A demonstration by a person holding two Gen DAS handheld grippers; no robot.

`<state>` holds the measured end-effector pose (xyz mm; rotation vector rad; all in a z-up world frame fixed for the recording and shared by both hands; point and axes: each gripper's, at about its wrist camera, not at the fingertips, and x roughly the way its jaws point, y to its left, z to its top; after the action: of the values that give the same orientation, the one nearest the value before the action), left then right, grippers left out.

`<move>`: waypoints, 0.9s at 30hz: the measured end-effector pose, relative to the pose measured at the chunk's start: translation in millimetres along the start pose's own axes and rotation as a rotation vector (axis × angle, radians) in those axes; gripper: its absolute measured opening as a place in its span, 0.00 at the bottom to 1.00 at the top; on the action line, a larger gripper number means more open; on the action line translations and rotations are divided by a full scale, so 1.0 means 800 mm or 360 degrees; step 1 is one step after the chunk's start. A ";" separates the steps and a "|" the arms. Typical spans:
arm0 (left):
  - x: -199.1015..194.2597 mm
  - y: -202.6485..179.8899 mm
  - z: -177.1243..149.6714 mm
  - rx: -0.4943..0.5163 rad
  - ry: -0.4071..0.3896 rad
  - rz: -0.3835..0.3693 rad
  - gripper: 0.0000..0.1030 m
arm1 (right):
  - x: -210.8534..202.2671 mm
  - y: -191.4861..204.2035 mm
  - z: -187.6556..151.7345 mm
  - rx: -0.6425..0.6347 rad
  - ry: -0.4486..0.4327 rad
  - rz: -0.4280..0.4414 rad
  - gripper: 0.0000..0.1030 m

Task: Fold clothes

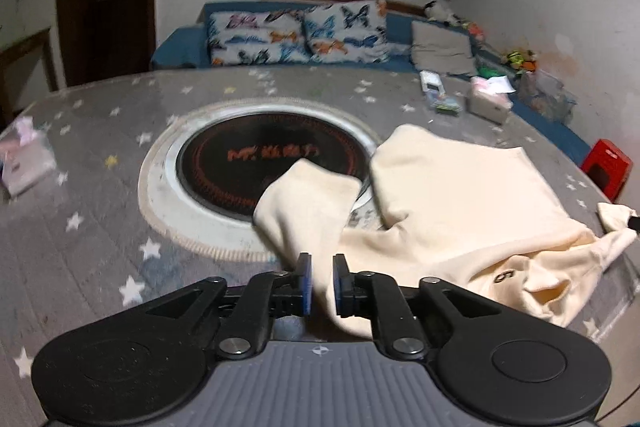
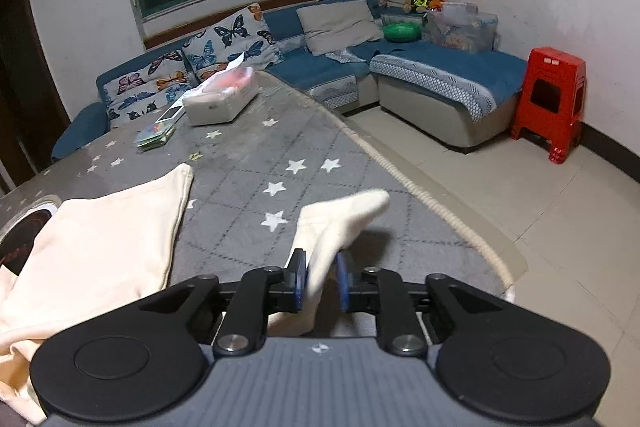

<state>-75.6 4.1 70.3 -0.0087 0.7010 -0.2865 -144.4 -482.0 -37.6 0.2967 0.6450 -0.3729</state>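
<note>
On the grey star-patterned table cover [image 1: 100,227] the cream garment [image 1: 460,195] lies spread to the right of the round black cooktop [image 1: 248,167] set into the table, one fold draped over the cooktop's rim. My left gripper [image 1: 322,275] has its jaws parted a little, with a strip of the cream cloth running up between the blue pads [image 1: 306,281]; I see a gap on either side of the cloth, so they are not pinching it. My right gripper [image 2: 322,277] stands the same way near the table's rope-trimmed edge [image 2: 440,215], jaws slightly apart around a blurred cream sleeve end [image 2: 344,219]. Behind sit a blue sofa [image 2: 440,67] and a red stool [image 2: 550,99]
</note>
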 end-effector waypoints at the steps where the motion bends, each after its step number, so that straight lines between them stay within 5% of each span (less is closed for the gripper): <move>1: -0.004 -0.002 0.001 0.0017 -0.0016 -0.0024 0.14 | -0.003 0.001 0.002 -0.0008 -0.0013 -0.0006 0.16; 5: -0.010 -0.035 0.006 0.0147 -0.0057 -0.0210 0.15 | -0.013 0.012 0.013 -0.0065 -0.0059 0.0030 0.20; 10: 0.007 -0.095 0.002 0.0354 -0.0001 -0.0473 0.34 | -0.015 0.046 0.023 -0.0179 -0.0056 0.0186 0.27; 18: 0.050 -0.147 -0.018 0.0574 0.0103 -0.0482 0.35 | -0.012 0.102 0.020 -0.0347 0.0008 0.0406 0.28; 20: 0.059 -0.152 -0.024 0.0615 0.0124 -0.0461 0.22 | -0.012 0.114 0.017 -0.0388 0.0027 0.0454 0.33; 21: 0.063 -0.151 -0.026 0.0617 0.0134 -0.0461 0.06 | -0.011 0.119 0.016 -0.0409 0.0037 0.0474 0.35; 24: 0.056 -0.145 -0.027 0.0604 0.0108 -0.0503 0.03 | -0.012 0.134 0.013 -0.0478 0.0061 0.0516 0.35; 27: 0.017 -0.133 -0.022 0.0597 -0.0008 -0.0687 0.03 | -0.017 0.147 0.011 -0.0555 0.0088 0.0569 0.35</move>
<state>-104.4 -100.0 59.4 0.1984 0.6274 -0.8285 -99.7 -377.1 -4.8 0.0850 0.6838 0.0920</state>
